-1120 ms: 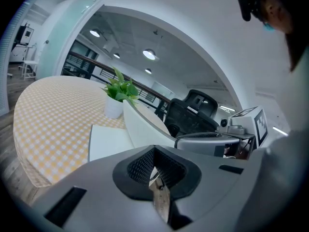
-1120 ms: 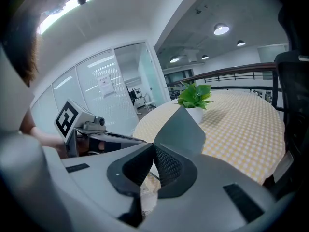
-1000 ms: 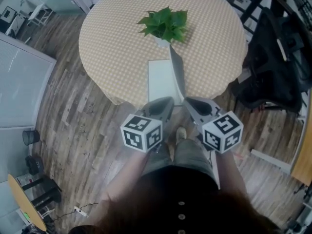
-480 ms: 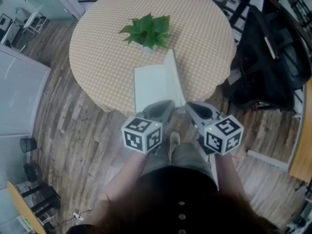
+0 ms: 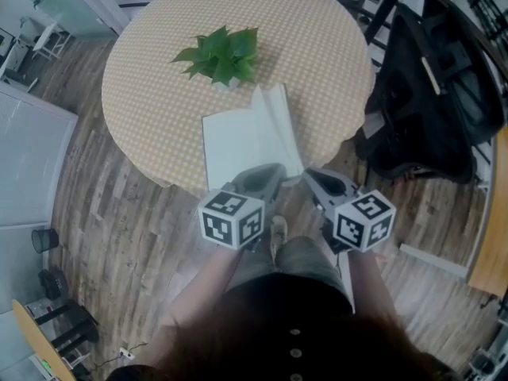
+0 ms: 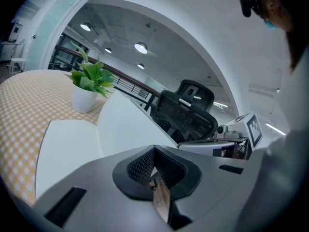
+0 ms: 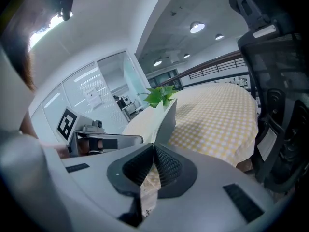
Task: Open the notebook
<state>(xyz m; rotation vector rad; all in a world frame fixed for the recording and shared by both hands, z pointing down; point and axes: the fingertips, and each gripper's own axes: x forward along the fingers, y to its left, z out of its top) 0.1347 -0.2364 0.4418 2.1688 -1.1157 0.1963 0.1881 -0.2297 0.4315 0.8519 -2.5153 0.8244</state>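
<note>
A white notebook (image 5: 232, 145) lies open on the round checked table (image 5: 317, 46). Its flat leaf (image 6: 67, 149) is to the left, and its raised cover (image 5: 279, 129) with a few fanned leaves leans right. My right gripper (image 5: 306, 173) is at the table's near edge. In the right gripper view the cover (image 7: 168, 122) rises straight out of the right gripper's (image 7: 154, 147) closed tips, pinched at its near corner. My left gripper (image 5: 275, 169) hovers beside it over the notebook's near edge. The left gripper (image 6: 153, 149) is shut with nothing between its pads.
A potted green plant (image 5: 221, 54) stands just beyond the notebook. A black office chair (image 5: 429, 94) is close to the table's right side. Wooden floor surrounds the table, and the person's legs are below the grippers.
In the head view the table, plant and notebook have slid left while both grippers kept their place. The cover, edge-on and upright before, now leans right with its leaves fanned.
</note>
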